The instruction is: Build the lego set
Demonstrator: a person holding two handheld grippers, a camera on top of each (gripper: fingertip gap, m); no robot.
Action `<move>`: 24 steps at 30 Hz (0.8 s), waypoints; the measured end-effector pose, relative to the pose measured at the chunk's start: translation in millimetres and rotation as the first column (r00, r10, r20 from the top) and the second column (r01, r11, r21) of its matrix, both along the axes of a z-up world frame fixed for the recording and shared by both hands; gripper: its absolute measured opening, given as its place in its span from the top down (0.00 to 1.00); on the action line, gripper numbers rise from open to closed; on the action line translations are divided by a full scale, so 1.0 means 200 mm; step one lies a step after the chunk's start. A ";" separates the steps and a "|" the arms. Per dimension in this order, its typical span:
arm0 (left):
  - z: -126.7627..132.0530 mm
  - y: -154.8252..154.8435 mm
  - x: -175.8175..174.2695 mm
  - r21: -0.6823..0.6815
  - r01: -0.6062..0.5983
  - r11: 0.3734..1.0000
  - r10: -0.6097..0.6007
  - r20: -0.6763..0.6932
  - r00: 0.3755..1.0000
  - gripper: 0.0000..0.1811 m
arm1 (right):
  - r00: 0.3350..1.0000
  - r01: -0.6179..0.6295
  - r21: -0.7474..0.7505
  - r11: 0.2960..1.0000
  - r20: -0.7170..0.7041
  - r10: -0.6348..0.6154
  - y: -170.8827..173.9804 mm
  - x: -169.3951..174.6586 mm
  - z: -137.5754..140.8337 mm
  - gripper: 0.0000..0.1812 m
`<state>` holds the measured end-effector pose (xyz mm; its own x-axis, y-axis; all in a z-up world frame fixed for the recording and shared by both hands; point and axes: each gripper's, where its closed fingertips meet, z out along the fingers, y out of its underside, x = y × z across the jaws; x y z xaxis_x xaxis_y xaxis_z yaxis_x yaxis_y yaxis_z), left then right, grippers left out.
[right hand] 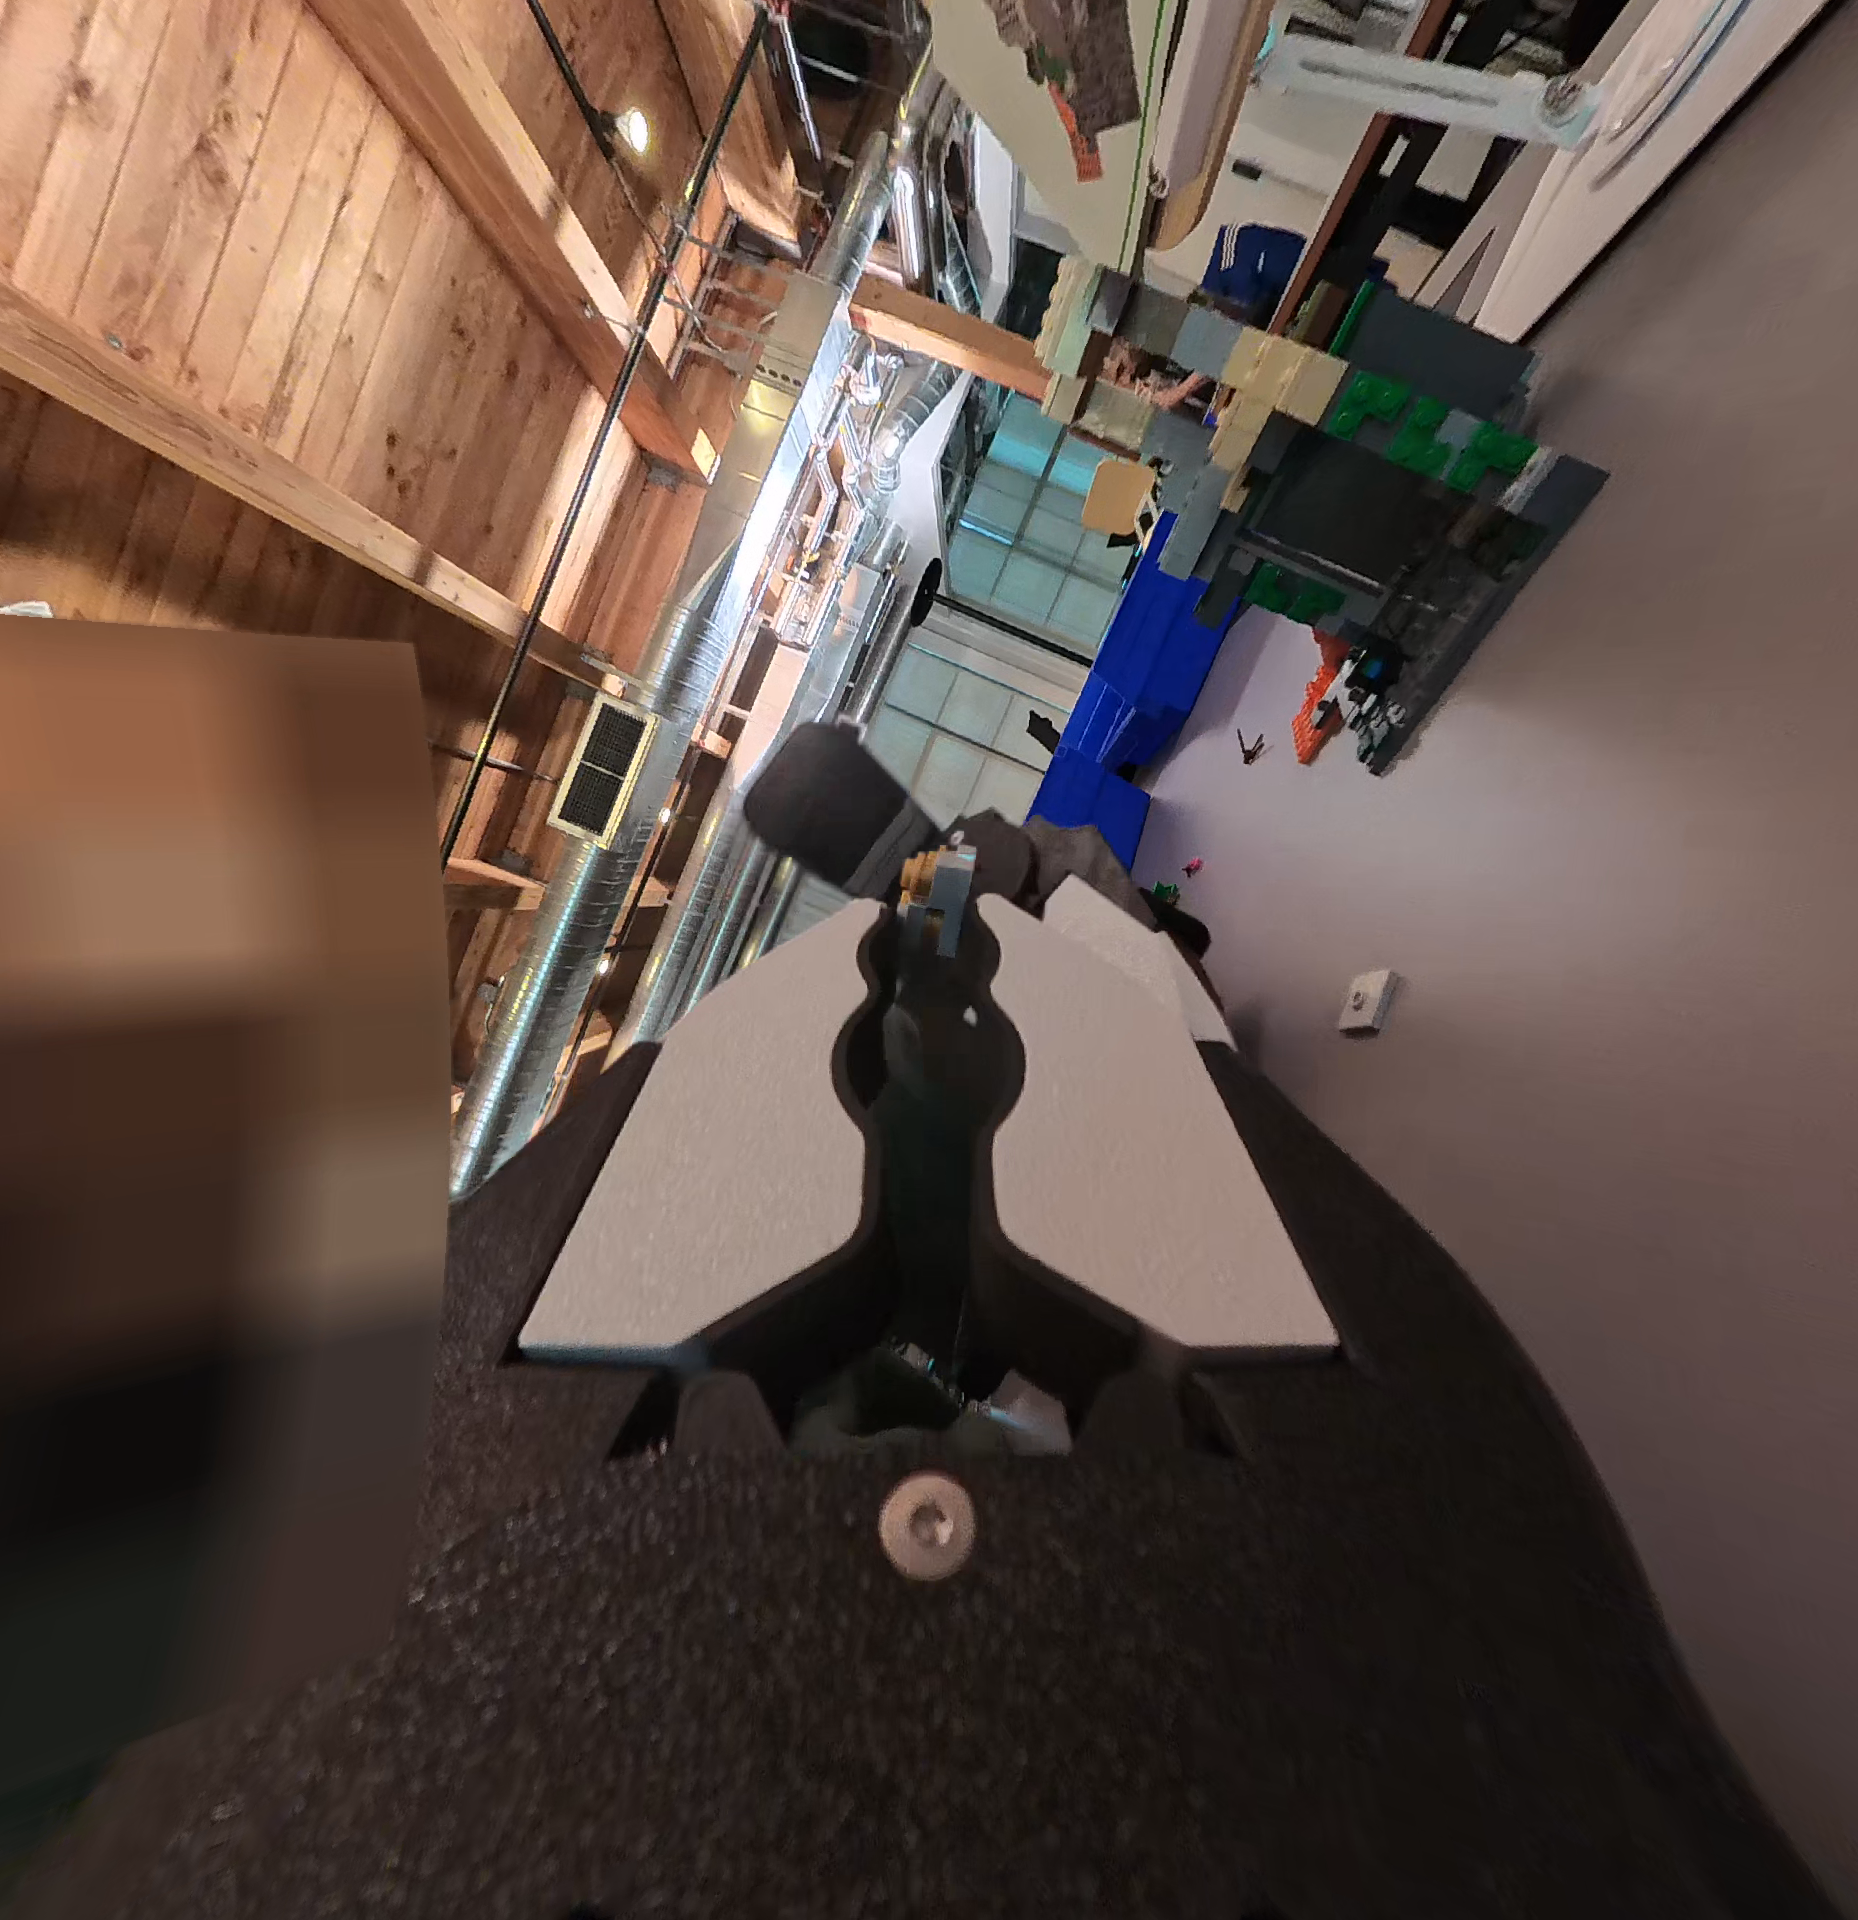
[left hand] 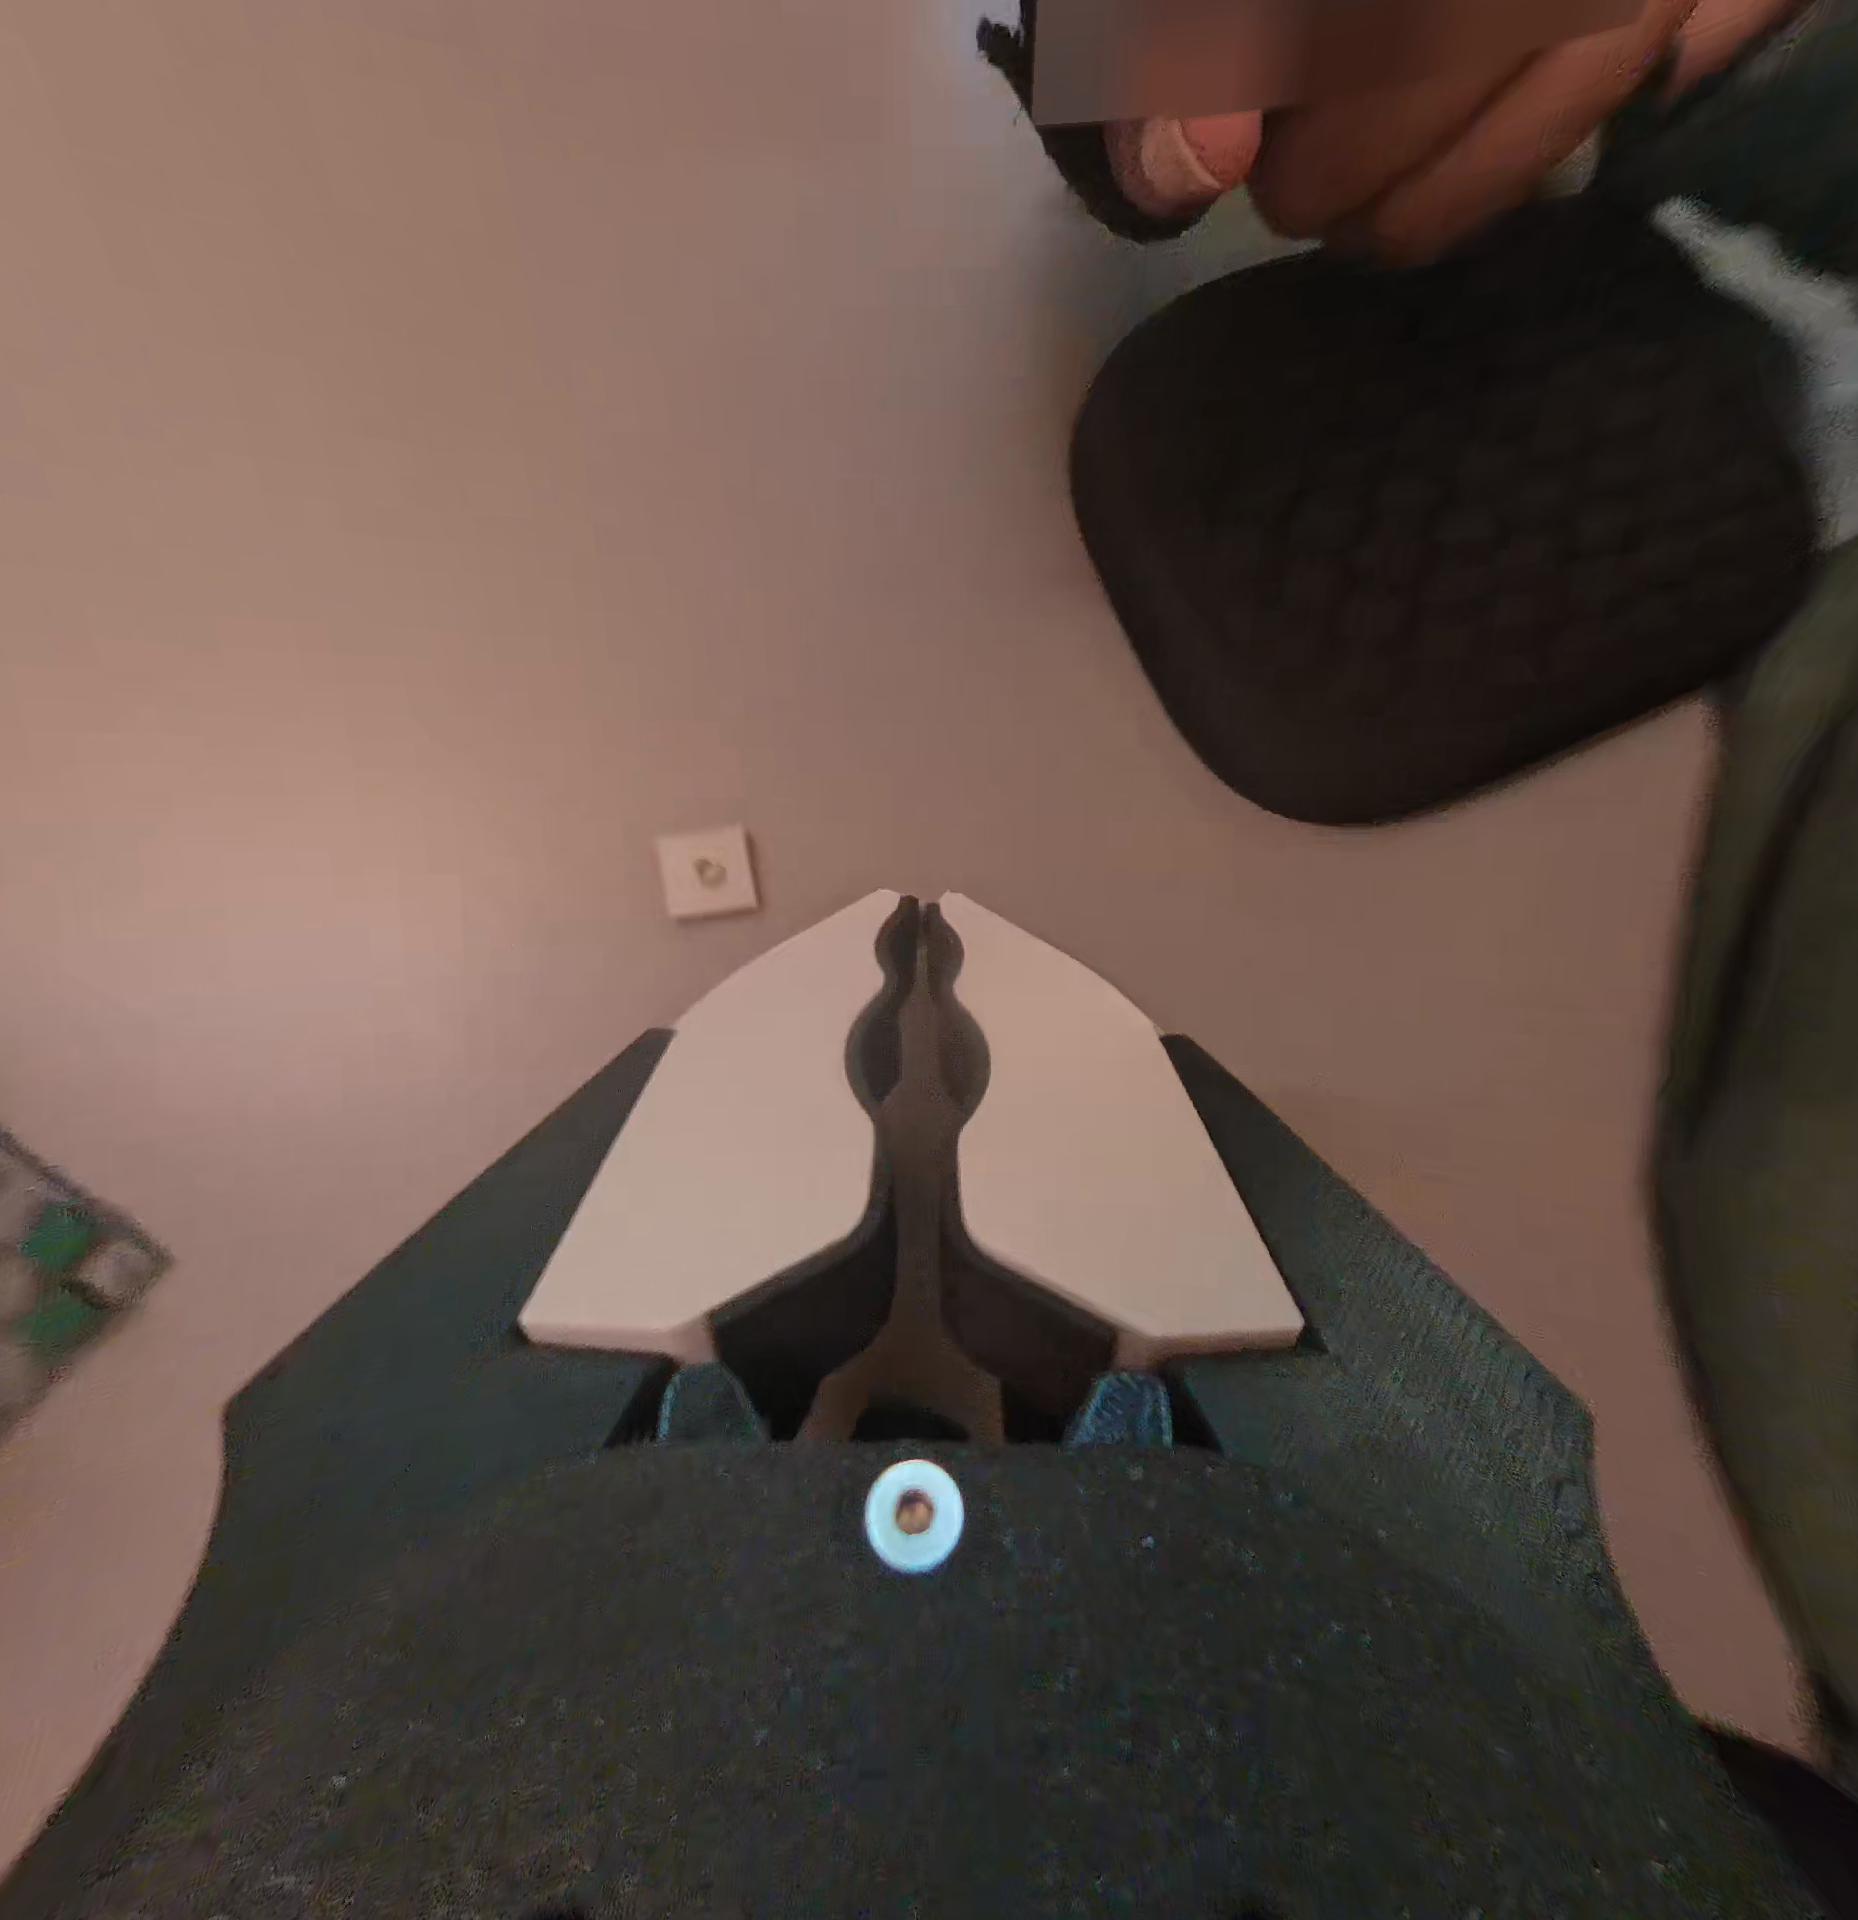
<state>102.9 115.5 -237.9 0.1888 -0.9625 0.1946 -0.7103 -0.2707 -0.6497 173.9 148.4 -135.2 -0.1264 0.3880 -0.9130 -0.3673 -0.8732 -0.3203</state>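
Observation:
My right gripper (right hand: 938, 906) is shut on a small grey and tan lego piece (right hand: 944, 891), held up off the table. The partly built lego set (right hand: 1361, 488), grey, tan and green bricks on a dark grey baseplate (right hand: 1574, 488), stands on the table far ahead of it. My left gripper (left hand: 920, 904) is shut and empty, pointing at the bare pale table (left hand: 385, 623). A blurred corner of a lego plate (left hand: 42, 1268) shows at the left edge of the left wrist view. A white finger, seemingly the left gripper's, shows just behind my right fingers (right hand: 1122, 940).
A blue brick block (right hand: 1122, 686) and small loose pieces (right hand: 1252, 744) lie near the set. A white square plate (left hand: 707, 871) sits in the table, also in the right wrist view (right hand: 1366, 1000). A black chair seat (left hand: 1424, 520) and a person's hand (left hand: 1444, 135) are at the upper right. A black cylinder (right hand: 821, 795) is beyond my right tips. About 12 cm separates my left fingertips from my right. Measured from the fingertips, the lego plate (left hand: 42, 1268) is 15 cm or so from the left gripper and 20 cm from the right. Seen from the right wrist view (right hand: 1375, 734) as well.

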 end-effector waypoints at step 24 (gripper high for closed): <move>0.02 0.21 -0.27 0.073 -0.073 0.995 0.079 -0.081 0.994 0.97 | 0.988 -0.149 0.022 0.989 0.041 0.148 -0.08 -0.13 -0.01 0.94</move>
